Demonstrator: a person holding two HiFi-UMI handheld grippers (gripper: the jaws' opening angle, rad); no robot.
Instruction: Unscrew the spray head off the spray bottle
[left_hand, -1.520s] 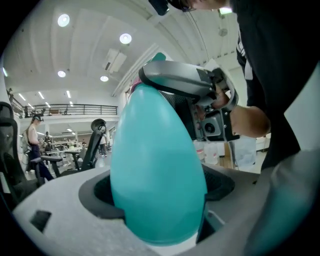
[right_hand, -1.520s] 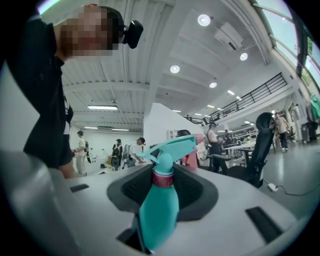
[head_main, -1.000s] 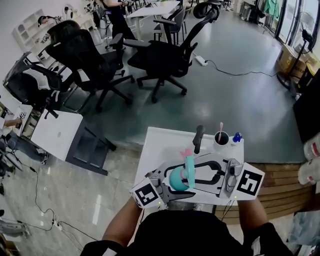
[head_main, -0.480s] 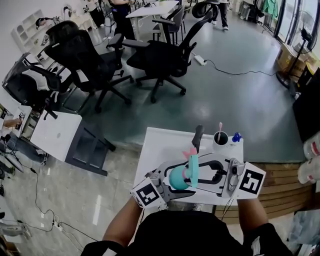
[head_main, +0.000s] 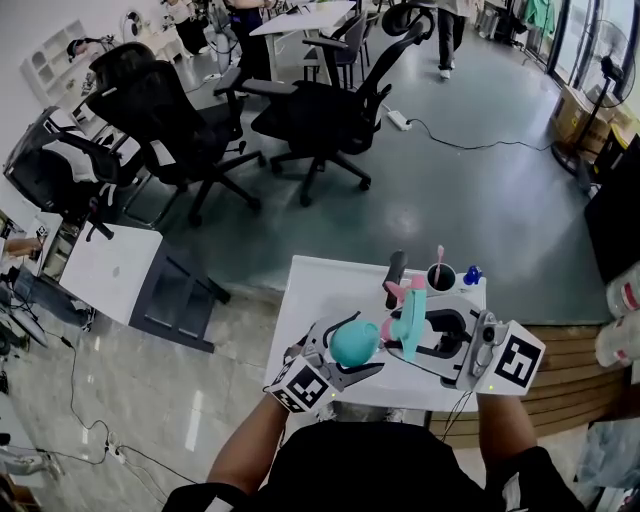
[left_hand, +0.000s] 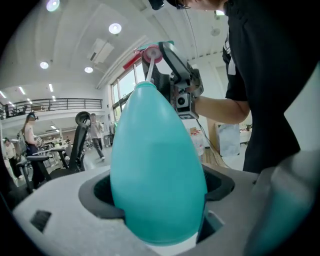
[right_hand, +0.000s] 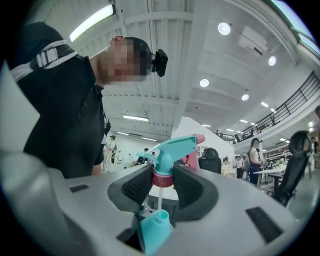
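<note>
My left gripper is shut on the teal egg-shaped spray bottle, which fills the left gripper view between the jaws. My right gripper is shut on the pink collar of the teal spray head. The head is off the bottle. In the right gripper view the spray head sits between the pads, its white tube hanging down into the open bottle neck. From the left gripper view, the spray head shows above the bottle's tip.
Both grippers hover over a small white table. At its far edge stand a black cup with a pink stick, a blue item and a black handle. Office chairs stand beyond on the grey floor.
The spray head has parted from the bottle. My left gripper dropped down and left with the bottle, while my right gripper lifted the head up and right.
</note>
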